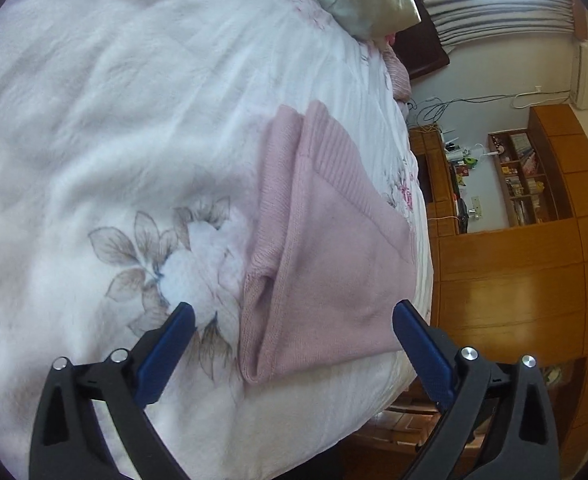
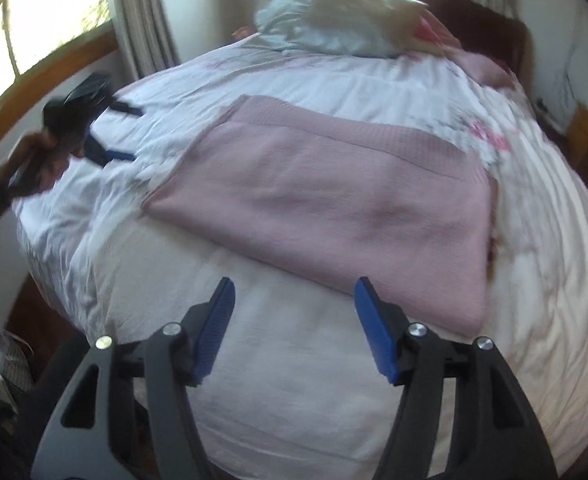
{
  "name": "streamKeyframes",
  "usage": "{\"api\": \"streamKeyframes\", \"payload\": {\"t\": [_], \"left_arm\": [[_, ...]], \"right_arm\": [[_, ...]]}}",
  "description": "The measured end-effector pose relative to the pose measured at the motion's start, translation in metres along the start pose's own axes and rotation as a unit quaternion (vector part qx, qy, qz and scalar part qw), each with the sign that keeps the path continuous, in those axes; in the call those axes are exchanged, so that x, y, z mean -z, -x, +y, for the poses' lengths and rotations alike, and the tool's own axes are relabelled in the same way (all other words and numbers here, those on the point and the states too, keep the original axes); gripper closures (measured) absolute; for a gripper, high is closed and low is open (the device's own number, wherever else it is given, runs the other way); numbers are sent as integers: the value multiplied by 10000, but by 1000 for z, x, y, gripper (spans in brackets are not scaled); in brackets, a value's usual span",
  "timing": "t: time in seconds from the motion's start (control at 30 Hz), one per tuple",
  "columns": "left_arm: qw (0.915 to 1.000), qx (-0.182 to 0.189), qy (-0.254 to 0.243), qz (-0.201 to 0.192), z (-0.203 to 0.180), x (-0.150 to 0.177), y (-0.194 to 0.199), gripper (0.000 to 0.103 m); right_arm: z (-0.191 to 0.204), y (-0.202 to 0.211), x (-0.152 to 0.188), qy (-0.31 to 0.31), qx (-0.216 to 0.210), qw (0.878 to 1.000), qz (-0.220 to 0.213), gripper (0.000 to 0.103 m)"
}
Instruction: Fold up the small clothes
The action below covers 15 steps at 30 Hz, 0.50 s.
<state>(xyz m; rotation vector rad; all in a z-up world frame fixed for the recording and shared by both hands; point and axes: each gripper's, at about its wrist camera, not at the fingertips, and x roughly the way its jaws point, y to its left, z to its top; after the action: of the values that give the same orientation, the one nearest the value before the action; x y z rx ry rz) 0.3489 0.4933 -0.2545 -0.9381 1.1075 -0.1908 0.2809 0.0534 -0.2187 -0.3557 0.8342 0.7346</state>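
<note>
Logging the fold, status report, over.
Left gripper open, empty. Right gripper open, empty. Pink knit garment partly folded, flat on white bedspread. Nothing in the way.

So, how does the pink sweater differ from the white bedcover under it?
The sweater is plain pink knit with ribbed bands; the bedcover is white with printed flowers. The sweater is small and folded into a neat shape, while the bedcover spreads over the whole bed and is wrinkled. Both are soft cloth lying flat, and neither gripper holds them.
</note>
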Motion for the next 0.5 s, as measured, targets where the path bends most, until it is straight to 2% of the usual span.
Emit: {"api": "streamKeyframes", "payload": {"t": [0.07,0.13,0.2,0.3,0.5], "left_arm": [[9999,-36,-43,162,-2,-13,-15,4],[9995,13,8,300,-1,-27,-31,4],[9993,54,56,369,-2,-42,-47,4],[9986,96,103,517,0,-66,-70,4],[9965,172,157,807,4,-105,-106,4]], "right_arm": [[53,-20,-7,793,239,9965,-68,38],[98,-44,-10,1549,621,9859,-123,39],[127,-66,-15,2040,874,9749,-173,40],[150,-95,-24,2161,884,9723,-118,40],[169,-145,-33,2595,1348,9562,-93,40]]}}
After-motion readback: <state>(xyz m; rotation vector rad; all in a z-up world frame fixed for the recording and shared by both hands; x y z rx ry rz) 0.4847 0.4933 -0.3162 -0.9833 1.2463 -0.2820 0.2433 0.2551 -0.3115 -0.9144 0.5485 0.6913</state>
